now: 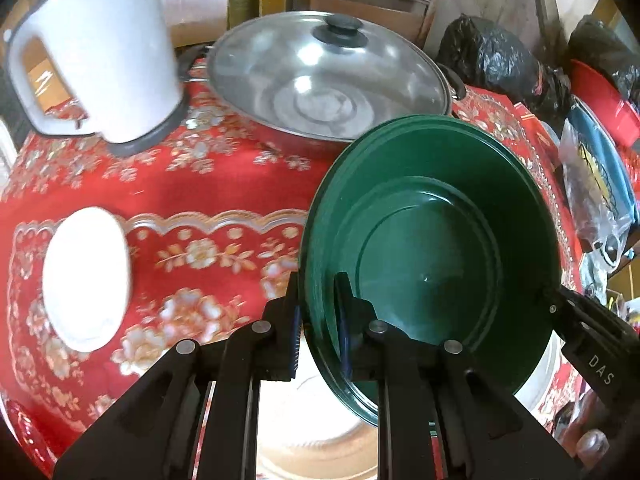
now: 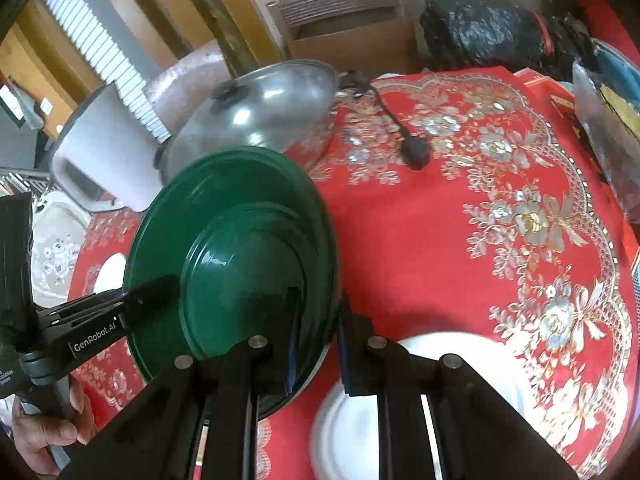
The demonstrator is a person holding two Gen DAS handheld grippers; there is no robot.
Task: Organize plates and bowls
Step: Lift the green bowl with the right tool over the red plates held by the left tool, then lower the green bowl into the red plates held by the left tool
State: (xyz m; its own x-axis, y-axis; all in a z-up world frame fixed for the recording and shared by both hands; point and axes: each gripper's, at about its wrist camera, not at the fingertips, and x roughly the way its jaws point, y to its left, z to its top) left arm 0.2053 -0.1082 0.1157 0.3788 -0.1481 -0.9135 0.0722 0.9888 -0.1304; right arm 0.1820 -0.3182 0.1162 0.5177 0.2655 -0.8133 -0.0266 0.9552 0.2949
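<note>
Table (image 1: 224,196), covered in a red floral cloth, carries the whole scene: a lidded steel pot (image 1: 328,84) at the far side, a white kettle (image 1: 96,48) to its left in the left wrist view, black bags (image 1: 492,56) beyond.

Green plate (image 1: 432,248), the largest task item, is off the cloth and tilted, held at opposite rims by both tools. It sits over a white plate (image 2: 420,400) lying flat on the table beneath. A small white dish (image 1: 86,280) rests well apart to the left.

Left hand-held gripper (image 1: 318,320) is closed on the plate's near-left rim, one finger outside and one inside the well. Right hand-held gripper (image 2: 316,340) is likewise clamped on the opposite rim; in the left wrist view it shows at the plate's right edge.

Judgement: the step in hand appears to be carrying the green plate to a stacking spot. Both grips hold only a narrow edge of a glossy surface, so slip is the main risk. Recommended: keep both hands moving together without twisting against each other, level the plate before lowering, centre it over the target, and release only once it is fully seated.
</note>
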